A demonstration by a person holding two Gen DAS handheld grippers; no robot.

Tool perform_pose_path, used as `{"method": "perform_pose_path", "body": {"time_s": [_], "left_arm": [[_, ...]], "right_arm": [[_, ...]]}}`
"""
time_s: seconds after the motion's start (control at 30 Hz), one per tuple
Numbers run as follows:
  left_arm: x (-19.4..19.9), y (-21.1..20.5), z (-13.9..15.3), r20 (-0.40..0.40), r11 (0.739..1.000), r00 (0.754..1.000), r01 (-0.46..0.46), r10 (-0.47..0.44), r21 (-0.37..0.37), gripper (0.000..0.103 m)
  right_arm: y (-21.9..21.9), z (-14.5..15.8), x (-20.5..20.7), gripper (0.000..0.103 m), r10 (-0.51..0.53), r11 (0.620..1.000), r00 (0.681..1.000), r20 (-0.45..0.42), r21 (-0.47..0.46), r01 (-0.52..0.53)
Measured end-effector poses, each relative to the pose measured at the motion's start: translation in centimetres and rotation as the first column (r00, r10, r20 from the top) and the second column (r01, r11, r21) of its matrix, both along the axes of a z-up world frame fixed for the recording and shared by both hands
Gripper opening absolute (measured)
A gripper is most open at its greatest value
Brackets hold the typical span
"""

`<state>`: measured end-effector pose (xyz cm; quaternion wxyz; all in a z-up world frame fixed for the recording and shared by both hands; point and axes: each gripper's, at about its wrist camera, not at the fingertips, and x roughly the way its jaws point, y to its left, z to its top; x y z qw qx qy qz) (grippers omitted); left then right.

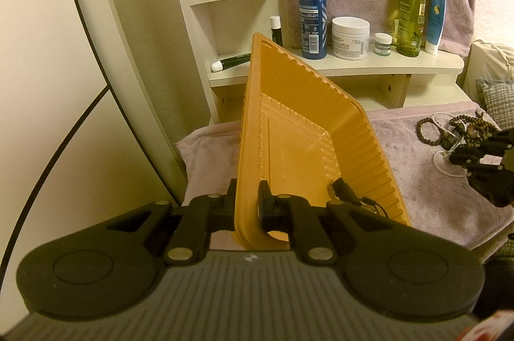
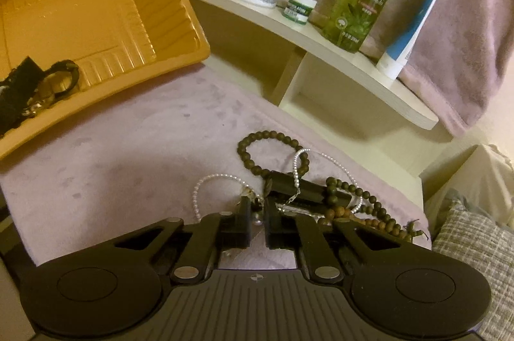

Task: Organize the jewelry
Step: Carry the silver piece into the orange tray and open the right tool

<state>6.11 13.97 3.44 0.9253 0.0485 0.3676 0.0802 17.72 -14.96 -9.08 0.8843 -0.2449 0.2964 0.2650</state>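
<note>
My left gripper [image 1: 247, 206] is shut on the near wall of an orange plastic tray [image 1: 305, 129] and holds it tilted up on its side. A dark watch [image 1: 347, 194] lies in the tray's low corner; it also shows in the right wrist view [image 2: 61, 80] inside the tray [image 2: 106, 3]. My right gripper [image 2: 257, 212] is down in a jewelry pile [image 2: 305, 190] on the pink towel: brown bead bracelets [image 2: 273, 148], a white pearl strand [image 2: 218, 183], a dark tube. Its jaws stand nearly closed around a thin chain or pearl piece. The pile shows at the right in the left wrist view [image 1: 459, 132].
A cream shelf [image 1: 369, 64] behind the towel holds a blue spray bottle [image 1: 313, 19], a white cream jar [image 1: 350, 37], a small jar [image 1: 383, 44], a green bottle [image 1: 411, 13] and a blue tube [image 1: 435, 19]. A grey pillow [image 2: 475, 247] lies at the right.
</note>
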Motion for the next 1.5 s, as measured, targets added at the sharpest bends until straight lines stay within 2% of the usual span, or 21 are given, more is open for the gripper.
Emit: {"method": "perform_pose_path", "body": {"time_s": [0.2,0.3,0.47,0.63,0.77,1.0,1.07,1.1,1.13,1.2,1.3,1.5], "left_arm": [[0.0,0.0,0.1,0.001,1.000,1.000,-0.001,0.001,-0.001,0.009],[0.0,0.0,0.1,0.001,1.000,1.000,-0.001,0.001,-0.001,0.009],[0.0,-0.1,0.2,0.000,1.000,1.000,0.000,0.000,-0.001,0.009],[0.0,-0.1,0.2,0.001,1.000,1.000,0.000,0.000,-0.001,0.009],[0.0,-0.1,0.2,0.001,1.000,1.000,0.000,0.000,0.000,0.009],[0.0,-0.1,0.2,0.002,1.000,1.000,0.000,0.000,-0.001,0.009],[0.0,-0.1,0.2,0.002,1.000,1.000,-0.001,0.001,-0.001,0.009],[0.0,-0.1,0.2,0.002,1.000,1.000,-0.001,0.001,-0.001,0.009],[0.0,-0.2,0.2,0.002,1.000,1.000,-0.001,0.001,-0.002,0.009],[0.0,-0.2,0.3,0.002,1.000,1.000,-0.001,0.001,-0.003,0.009],[0.0,-0.2,0.3,0.002,1.000,1.000,-0.001,0.001,-0.002,0.009],[0.0,-0.2,0.3,0.003,1.000,1.000,-0.001,0.001,-0.001,0.009]], "right_arm": [[-0.4,1.8,-2.0,0.008,-0.005,0.997,0.999,0.043,0.077,0.001],[0.1,3.3,-2.9,0.008,0.022,0.987,0.999,0.027,0.157,-0.026],[2.7,5.8,-4.3,0.008,0.131,0.939,0.991,-0.034,0.326,-0.113],[6.4,6.5,-5.5,0.008,0.267,0.887,0.960,-0.080,0.411,-0.212],[8.3,6.5,-6.3,0.008,0.322,0.863,0.942,-0.091,0.437,-0.253],[9.6,6.1,-7.0,0.009,0.381,0.844,0.918,-0.106,0.444,-0.300],[9.2,6.0,-7.2,0.015,0.363,0.846,0.927,-0.092,0.450,-0.287],[8.9,6.1,-7.1,0.026,0.355,0.844,0.931,-0.087,0.457,-0.279],[8.4,6.2,-7.0,0.046,0.345,0.841,0.935,-0.084,0.469,-0.269],[7.2,6.5,-6.7,0.068,0.308,0.841,0.949,-0.073,0.486,-0.236],[4.9,6.9,-6.7,0.069,0.234,0.845,0.972,-0.025,0.499,-0.190],[1.4,6.7,-6.4,0.070,0.005,0.892,1.000,0.028,0.452,-0.017]]}}
